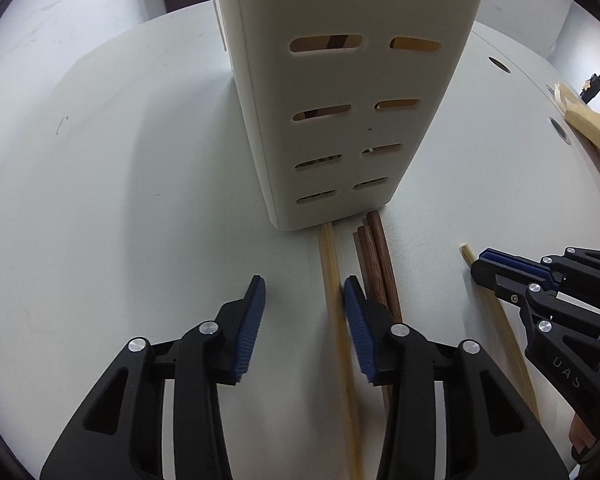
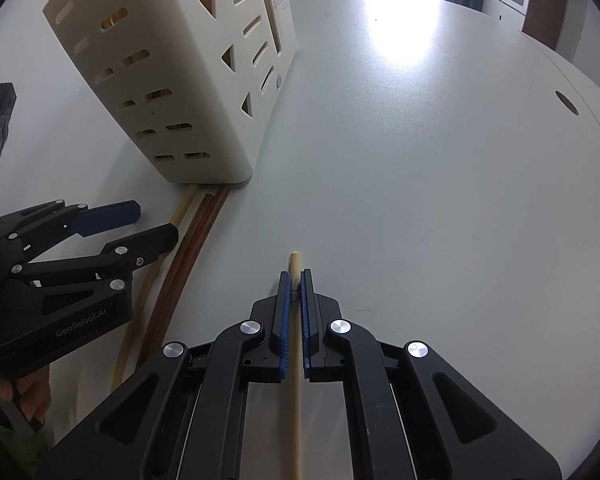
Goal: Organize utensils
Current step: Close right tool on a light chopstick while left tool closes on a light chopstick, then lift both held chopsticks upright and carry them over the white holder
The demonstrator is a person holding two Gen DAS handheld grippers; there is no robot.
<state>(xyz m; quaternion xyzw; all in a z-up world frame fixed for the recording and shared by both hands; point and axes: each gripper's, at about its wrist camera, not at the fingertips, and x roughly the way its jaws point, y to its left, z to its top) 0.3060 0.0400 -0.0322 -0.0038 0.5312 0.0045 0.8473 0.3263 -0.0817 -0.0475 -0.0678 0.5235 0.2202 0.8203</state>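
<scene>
A white slotted utensil holder (image 1: 340,92) (image 2: 160,80) stands on the pale table (image 1: 120,200), with sticks showing through its slots. A pale chopstick (image 1: 332,272) lies flat in front of it, between the fingers of my left gripper (image 1: 305,282) and close to the right pad. The left pad stands well clear of it, so this gripper is open. Dark brown chopsticks (image 1: 376,256) (image 2: 204,224) lie just right of that gripper. My right gripper (image 2: 295,276) (image 1: 479,266) is shut on a second pale chopstick (image 2: 295,260) (image 1: 466,250), whose tip pokes out past the pads.
Tan wooden utensils (image 1: 592,128) lie at the table's far right edge. Round holes (image 1: 500,65) (image 2: 568,102) are set into the tabletop there. A person's hand (image 2: 28,396) holds the left gripper's handle. Windows and a door stand beyond the table.
</scene>
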